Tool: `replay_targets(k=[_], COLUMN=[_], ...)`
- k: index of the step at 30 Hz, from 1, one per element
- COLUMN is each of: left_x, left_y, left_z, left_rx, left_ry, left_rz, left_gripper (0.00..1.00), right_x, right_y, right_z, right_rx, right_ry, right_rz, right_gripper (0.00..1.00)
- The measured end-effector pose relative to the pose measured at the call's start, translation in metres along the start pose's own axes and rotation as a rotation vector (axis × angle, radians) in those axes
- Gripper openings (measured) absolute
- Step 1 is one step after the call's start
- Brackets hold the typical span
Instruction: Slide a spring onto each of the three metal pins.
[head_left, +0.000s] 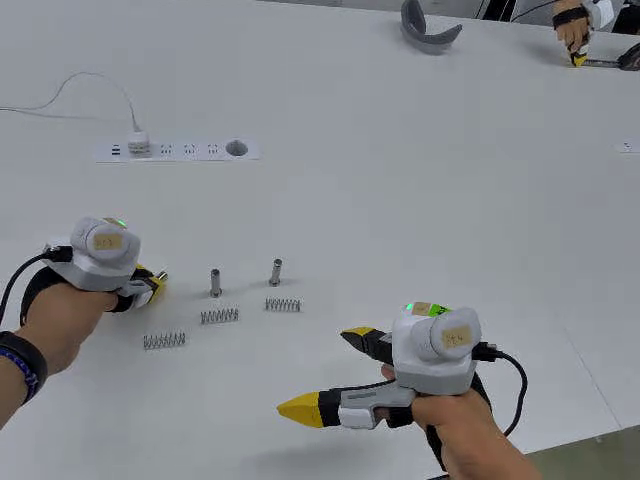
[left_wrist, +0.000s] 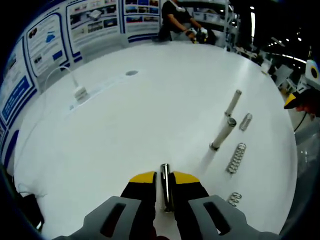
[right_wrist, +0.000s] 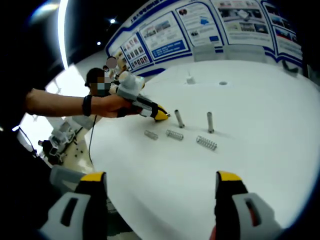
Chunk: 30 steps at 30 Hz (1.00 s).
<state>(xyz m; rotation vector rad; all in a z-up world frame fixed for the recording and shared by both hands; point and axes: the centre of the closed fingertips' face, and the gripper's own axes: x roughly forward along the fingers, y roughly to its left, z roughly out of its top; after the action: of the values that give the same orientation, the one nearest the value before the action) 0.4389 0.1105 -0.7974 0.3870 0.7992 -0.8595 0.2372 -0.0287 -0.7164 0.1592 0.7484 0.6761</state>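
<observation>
Firmly, the left gripper (left_wrist: 164, 176) is clamped on one pin (left_wrist: 165, 195), well to the near side of the power strip (head_left: 175, 150). Just beside its yellow tips, a second pin (head_left: 215, 282) and a third pin (head_left: 275, 271) stand upright on the table (head_left: 420, 200), apart from each other. The three springs (head_left: 219, 316) lie flat in a row, a little farther from the strip. Farthest from the strip, the right gripper (head_left: 325, 372) hovers with its jaws wide apart.
</observation>
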Motion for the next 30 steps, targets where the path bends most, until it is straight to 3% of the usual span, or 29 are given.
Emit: replay_targets(k=[4,6,7,11,13,19,30], left_x=[0.002,0.003,0.002,-0.001,-0.003,-0.012,-0.030], left_y=[-0.002,-0.004,-0.006,-0.011,-0.013,-0.015,-0.010], left_z=[0.004,0.007,0.006,0.004,0.001,-0.002,0.002], left_rx=[0.044,0.126,0.100,0.112,0.069,-0.001,-0.042], left_ry=[-0.009,-0.021,-0.012,0.018,0.019,-0.014,-0.058], left_rz=[-0.007,-0.019,-0.015,-0.033,-0.039,-0.029,0.001], left_gripper=[0.09,0.09,0.08,0.08,0.07,0.07,0.07], right_x=[0.000,0.000,0.001,0.001,0.000,-0.002,-0.002], right_y=[-0.001,-0.001,-0.001,0.000,-0.001,-0.002,0.000], right_z=[0.000,0.000,0.000,0.000,0.000,-0.001,-0.001], right_rx=[0.001,0.002,0.003,0.004,0.007,0.013,0.014], right_ry=[0.001,0.000,0.000,-0.002,-0.005,-0.007,-0.011], right_rz=[-0.001,-0.001,-0.001,0.000,-0.002,-0.006,-0.003], right_gripper=[0.91,0.91,0.91,0.91,0.91,0.91,0.91])
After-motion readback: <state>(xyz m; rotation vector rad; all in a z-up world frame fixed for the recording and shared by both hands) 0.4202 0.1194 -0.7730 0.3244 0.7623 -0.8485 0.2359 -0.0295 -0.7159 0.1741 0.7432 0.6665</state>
